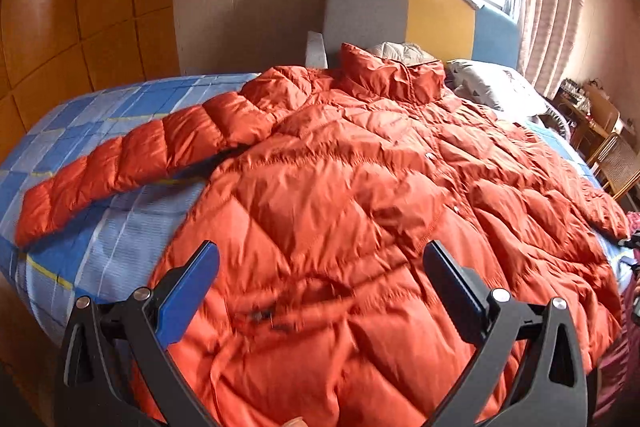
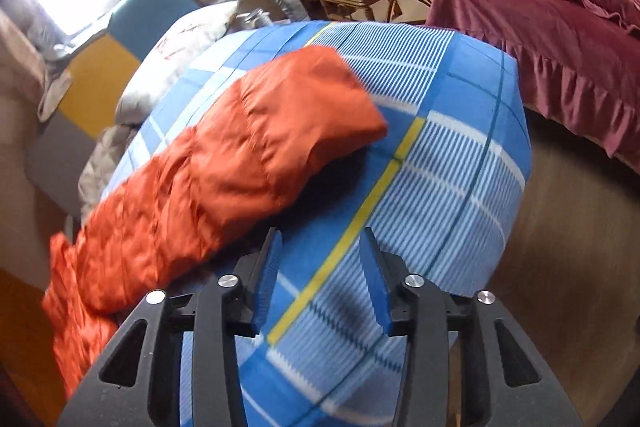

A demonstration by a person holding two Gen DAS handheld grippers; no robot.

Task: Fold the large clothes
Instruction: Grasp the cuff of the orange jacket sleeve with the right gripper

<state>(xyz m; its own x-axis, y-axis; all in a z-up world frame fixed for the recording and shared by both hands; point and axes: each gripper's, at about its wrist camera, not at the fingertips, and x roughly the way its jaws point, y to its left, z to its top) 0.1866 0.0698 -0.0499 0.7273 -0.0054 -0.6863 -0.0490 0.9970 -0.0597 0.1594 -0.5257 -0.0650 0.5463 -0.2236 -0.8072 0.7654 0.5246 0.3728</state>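
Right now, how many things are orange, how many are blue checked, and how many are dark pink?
Orange: 1, the puffy jacket, spread flat on the bed.
Blue checked: 1, the bed sheet.
Dark pink: 1, the ruffled cover on the other bed.
Total: 3

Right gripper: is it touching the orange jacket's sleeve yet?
Apart. The right wrist view shows the right gripper with only blue plaid bedsheet between its open jaws; the sleeve lies beyond and left of the fingertips.
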